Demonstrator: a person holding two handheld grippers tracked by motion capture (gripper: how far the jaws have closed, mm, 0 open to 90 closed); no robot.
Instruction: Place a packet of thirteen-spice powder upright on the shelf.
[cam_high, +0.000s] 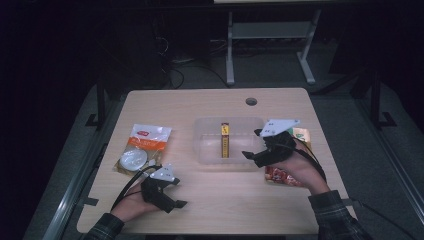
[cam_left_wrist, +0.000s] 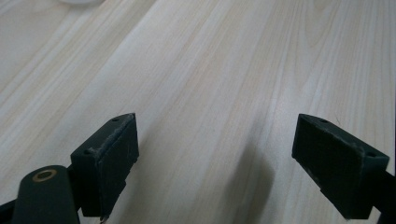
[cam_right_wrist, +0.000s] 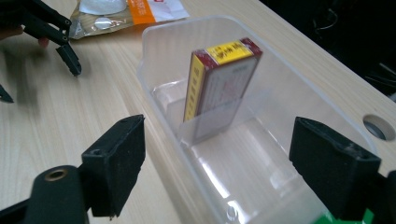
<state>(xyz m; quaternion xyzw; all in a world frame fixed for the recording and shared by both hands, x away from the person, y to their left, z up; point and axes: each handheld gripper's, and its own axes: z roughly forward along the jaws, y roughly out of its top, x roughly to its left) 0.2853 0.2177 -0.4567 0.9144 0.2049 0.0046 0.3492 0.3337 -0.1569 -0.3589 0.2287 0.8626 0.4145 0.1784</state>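
Pale wooden table (cam_high: 215, 200), red-and-yellow box (cam_right_wrist: 219, 88) upright in clear bin (cam_right_wrist: 299, 121), right gripper (cam_right_wrist: 217, 172) spread empty, left gripper (cam_left_wrist: 217, 163) spread.

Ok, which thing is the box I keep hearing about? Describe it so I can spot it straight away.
Find the clear plastic bin in the middle of the wooden table. The box stands on edge inside it, alone. It is a slim red and yellow carton, while the neighbours outside the bin are flat, crinkly packets.

Right hand (cam_high: 300, 167) hides most of snack packet (cam_high: 281, 176)
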